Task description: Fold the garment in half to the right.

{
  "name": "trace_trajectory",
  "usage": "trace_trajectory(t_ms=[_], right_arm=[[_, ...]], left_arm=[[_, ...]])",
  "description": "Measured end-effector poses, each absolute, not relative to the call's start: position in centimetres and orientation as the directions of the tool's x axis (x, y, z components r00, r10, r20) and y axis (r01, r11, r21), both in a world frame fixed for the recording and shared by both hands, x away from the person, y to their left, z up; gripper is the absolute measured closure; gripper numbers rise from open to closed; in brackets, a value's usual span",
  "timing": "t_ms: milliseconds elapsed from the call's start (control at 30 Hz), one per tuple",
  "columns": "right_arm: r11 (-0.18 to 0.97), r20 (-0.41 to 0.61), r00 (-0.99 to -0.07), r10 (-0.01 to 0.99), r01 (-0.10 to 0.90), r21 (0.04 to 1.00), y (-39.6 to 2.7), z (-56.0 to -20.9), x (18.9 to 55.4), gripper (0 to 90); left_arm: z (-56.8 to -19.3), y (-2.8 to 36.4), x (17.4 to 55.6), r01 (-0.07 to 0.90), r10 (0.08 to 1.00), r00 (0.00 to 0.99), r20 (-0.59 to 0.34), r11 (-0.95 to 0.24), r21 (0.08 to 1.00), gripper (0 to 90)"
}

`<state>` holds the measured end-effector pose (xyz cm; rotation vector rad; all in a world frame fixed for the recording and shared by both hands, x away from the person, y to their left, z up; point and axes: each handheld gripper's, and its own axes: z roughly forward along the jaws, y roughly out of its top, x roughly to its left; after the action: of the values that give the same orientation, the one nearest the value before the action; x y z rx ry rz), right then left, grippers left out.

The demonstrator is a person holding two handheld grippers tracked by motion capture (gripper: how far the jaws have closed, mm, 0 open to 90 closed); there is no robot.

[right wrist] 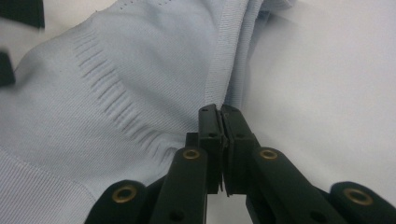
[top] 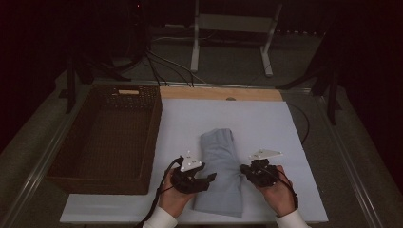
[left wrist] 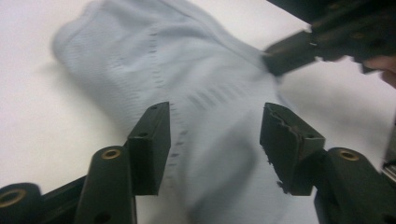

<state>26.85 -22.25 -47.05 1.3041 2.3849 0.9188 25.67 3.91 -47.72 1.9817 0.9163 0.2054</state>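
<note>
My left view is smeared, so the sweater's [top: 221, 171] weave blurs there. It lies folded on the white bench [top: 266, 123], long axis running away from me, soft pale-blue ribbed knit. Left tongs [left wrist: 215, 140] stand spread above it, gripping nothing. Right tongs [right wrist: 220, 135] are pressed together, pinching its ribbed edge.

Left gripper [top: 212, 176], jaws parted, and right gripper [top: 243, 168], jaws pressed together, face inward near the table's near edge.
</note>
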Motion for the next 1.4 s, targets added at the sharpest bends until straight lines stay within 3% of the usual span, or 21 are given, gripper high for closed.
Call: trace_trajectory(t_ms=[267, 533, 700, 1033, 1400], right_arm=[[0.39, 0.057, -0.556, 0.829, 0.649, 0.653, -22.2, -46.8, 26.5, 85.4], [0.343, 0.065, -0.521, 0.851, 0.645, 0.683, -22.8, -46.4, 25.4, 47.3], [0.321, 0.074, -0.506, 0.859, 0.647, 0.692, -22.9, -46.6, 24.3, 36.9], [0.31, 0.103, -0.502, 0.859, 0.67, 0.675, -22.8, -47.9, 23.1, 38.4], [0.322, 0.142, -0.513, 0.847, 0.706, 0.632, -21.9, -49.0, 23.5, 51.9]], left_arm=[[-48.7, 3.5, 25.9, 0.533, 0.667, 0.718, -0.198, -0.345, 0.773, 43.6], [-48.7, 3.3, 25.8, 0.532, 0.662, 0.723, -0.199, -0.35, 0.771, 44.7], [-48.6, 3.2, 25.7, 0.529, 0.657, 0.727, -0.199, -0.352, 0.772, 44.7], [-48.5, 3.1, 25.6, 0.525, 0.652, 0.732, -0.199, -0.353, 0.775, 44.3], [-48.5, 2.9, 25.5, 0.521, 0.648, 0.735, -0.2, -0.352, 0.777, 44.0]])
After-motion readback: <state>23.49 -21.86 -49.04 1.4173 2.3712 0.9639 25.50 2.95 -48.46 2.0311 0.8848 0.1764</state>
